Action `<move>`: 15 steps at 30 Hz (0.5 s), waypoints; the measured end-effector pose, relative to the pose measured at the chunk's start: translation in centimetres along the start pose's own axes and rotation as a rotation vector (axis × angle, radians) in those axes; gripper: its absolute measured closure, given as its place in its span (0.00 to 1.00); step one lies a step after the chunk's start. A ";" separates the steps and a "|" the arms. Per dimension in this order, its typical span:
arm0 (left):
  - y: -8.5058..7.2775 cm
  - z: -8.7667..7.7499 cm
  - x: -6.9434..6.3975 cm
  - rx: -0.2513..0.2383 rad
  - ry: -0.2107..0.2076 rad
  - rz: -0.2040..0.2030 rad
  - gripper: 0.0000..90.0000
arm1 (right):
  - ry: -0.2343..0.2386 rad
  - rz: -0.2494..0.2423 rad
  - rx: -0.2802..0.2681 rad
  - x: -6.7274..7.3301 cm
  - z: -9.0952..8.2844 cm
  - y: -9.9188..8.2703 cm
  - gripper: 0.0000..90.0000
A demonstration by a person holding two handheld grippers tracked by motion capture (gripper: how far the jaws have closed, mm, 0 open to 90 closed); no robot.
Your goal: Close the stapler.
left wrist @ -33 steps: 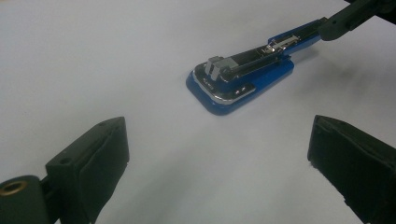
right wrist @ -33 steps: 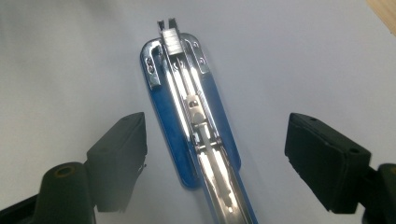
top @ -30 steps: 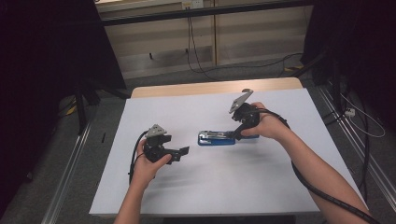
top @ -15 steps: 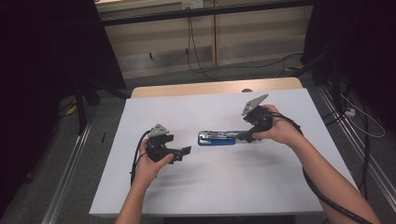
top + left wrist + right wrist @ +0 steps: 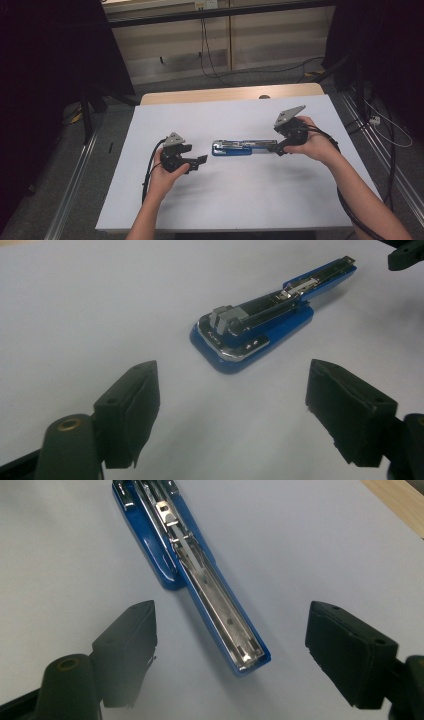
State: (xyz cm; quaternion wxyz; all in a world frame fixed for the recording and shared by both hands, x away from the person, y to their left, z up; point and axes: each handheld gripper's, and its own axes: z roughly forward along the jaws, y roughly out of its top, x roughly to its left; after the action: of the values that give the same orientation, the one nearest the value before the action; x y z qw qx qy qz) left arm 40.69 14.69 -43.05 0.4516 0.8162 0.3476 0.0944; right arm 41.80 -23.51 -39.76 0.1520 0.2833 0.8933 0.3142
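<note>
We swing our right gripper (image 5: pixel 281 148), jaws wide and empty, out toward three o'clock off the stapler (image 5: pixel 243 147) lying opened mid-table; our left gripper (image 5: pixel 199 161) has just narrowed, empty, so regrasping comes next.

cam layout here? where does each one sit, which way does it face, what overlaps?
High view: above the person's side, looking forward and down at the white table; both forearms, left gripper, right gripper.
Left gripper view: on that gripper, looking along its open fingers at the stapler's base end.
Right gripper view: along open fingers at the swung-out arm.
Shared: the blue stapler.
</note>
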 end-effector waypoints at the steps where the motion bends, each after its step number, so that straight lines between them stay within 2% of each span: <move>1: 0.1 0.1 -0.1 0.012 0.005 0.007 0.26 | 0.003 0.005 0.000 0.0 0.0 -0.2 0.24; 2: 0.2 0.2 -0.1 0.017 0.016 0.020 0.28 | 0.000 0.009 0.004 -0.1 -0.1 -0.5 0.24; 4: 0.3 0.4 -0.3 0.013 0.007 0.015 0.32 | -0.010 0.017 0.007 -0.1 -0.2 -0.9 0.24; 5: 0.4 0.4 -0.3 0.018 0.006 0.025 0.33 | -0.011 0.021 0.007 -0.1 -0.3 -1.0 0.25; 12: 0.6 1.1 -0.6 0.040 0.017 0.042 0.53 | -0.023 0.062 -0.015 -0.2 -1.0 -2.4 0.26; 15: 0.7 1.1 -0.7 0.032 0.020 0.042 0.63 | -0.026 0.076 -0.028 -0.3 -1.3 -3.0 0.29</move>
State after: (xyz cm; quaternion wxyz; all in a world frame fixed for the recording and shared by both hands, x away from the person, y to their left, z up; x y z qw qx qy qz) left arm 41.01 13.21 -43.06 0.4331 0.8295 0.3361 0.1065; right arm 40.23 -26.21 -40.65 0.1556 0.3191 0.8753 0.3284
